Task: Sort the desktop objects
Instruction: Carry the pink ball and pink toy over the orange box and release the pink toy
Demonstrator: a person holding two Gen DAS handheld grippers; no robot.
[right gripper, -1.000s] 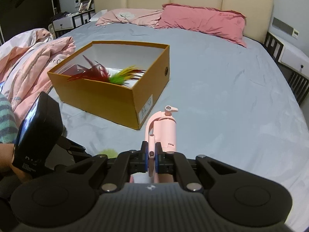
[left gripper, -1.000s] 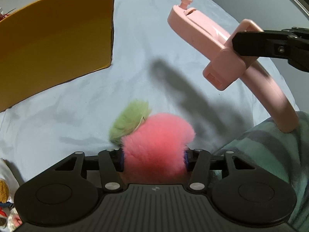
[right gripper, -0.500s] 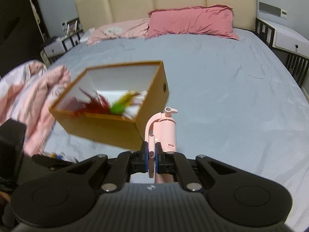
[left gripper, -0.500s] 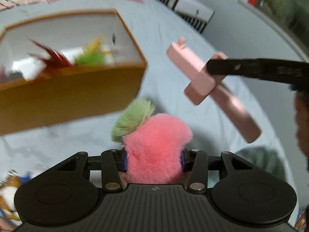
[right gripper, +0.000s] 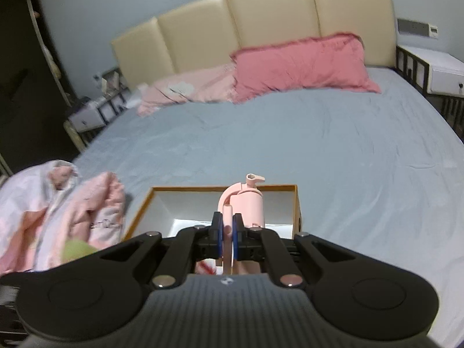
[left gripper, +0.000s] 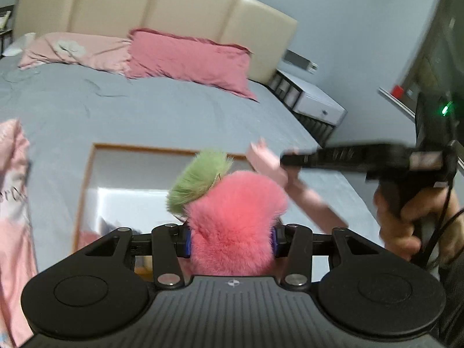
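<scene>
A fluffy pink plush ball (left gripper: 235,220) with a green tuft (left gripper: 197,182) fills my left gripper (left gripper: 230,239), whose pads press on both its sides. It hangs over the open orange cardboard box (left gripper: 87,191). My right gripper (right gripper: 228,230) is shut on the thin band of a pale pink plastic gadget (right gripper: 246,203), held above the same box (right gripper: 295,200). In the left wrist view that gadget (left gripper: 269,162) shows blurred to the right of the plush, in the right gripper (left gripper: 285,161) held by a hand (left gripper: 406,217). The green tuft (right gripper: 76,250) peeks in at the right wrist view's lower left.
The box sits on a grey bedsheet (right gripper: 333,150). Pink pillows (right gripper: 301,63) lie against a beige headboard (right gripper: 261,23). A crumpled pink-and-white garment (right gripper: 52,208) lies left of the box. White nightstands (right gripper: 443,72) stand beside the bed.
Both grippers have risen and moved forward with their loads, from beside the box to above its open top. The views tilted up, so the headboard and pillows now show.
</scene>
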